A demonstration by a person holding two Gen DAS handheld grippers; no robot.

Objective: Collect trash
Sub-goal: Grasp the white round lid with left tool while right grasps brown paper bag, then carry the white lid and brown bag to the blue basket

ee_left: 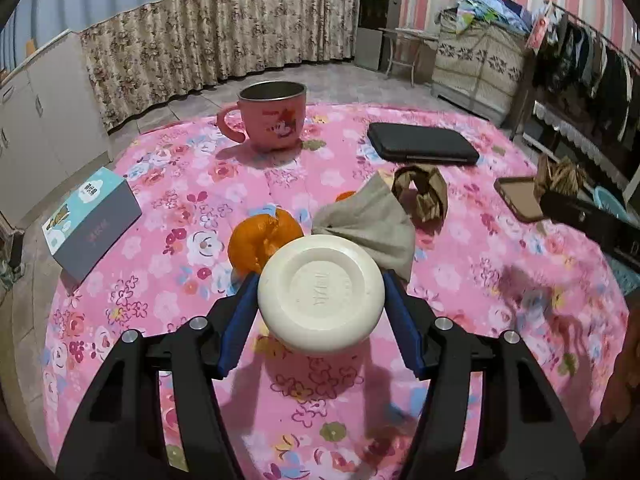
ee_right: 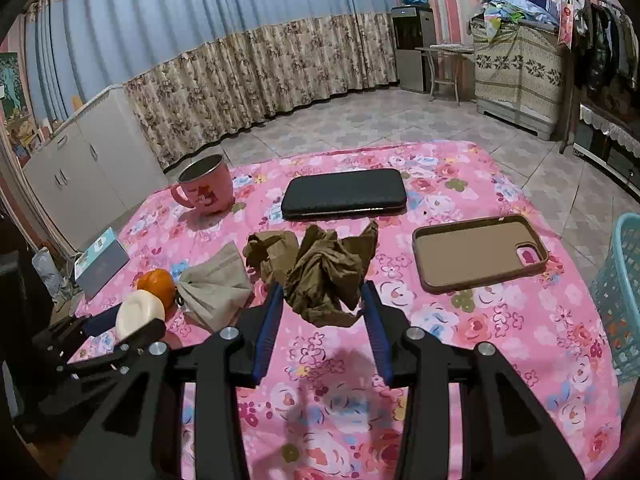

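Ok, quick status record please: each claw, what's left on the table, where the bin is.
left claw: shut on white round container
right claw: shut on crumpled brown paper
trash left on table: orange peel, grey napkin, second brown paper wad
non-trash: pink mug, black case, phone case, tissue box
bin: blue basket, past the table's right edge

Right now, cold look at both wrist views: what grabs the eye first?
The loud pink floral tablecloth fills both views. In the left wrist view the left gripper clamps a white soap-like puck close to the lens, orange peel just behind it. In the right view the right gripper holds crumpled brown paper, with a teal basket off the table's right edge.
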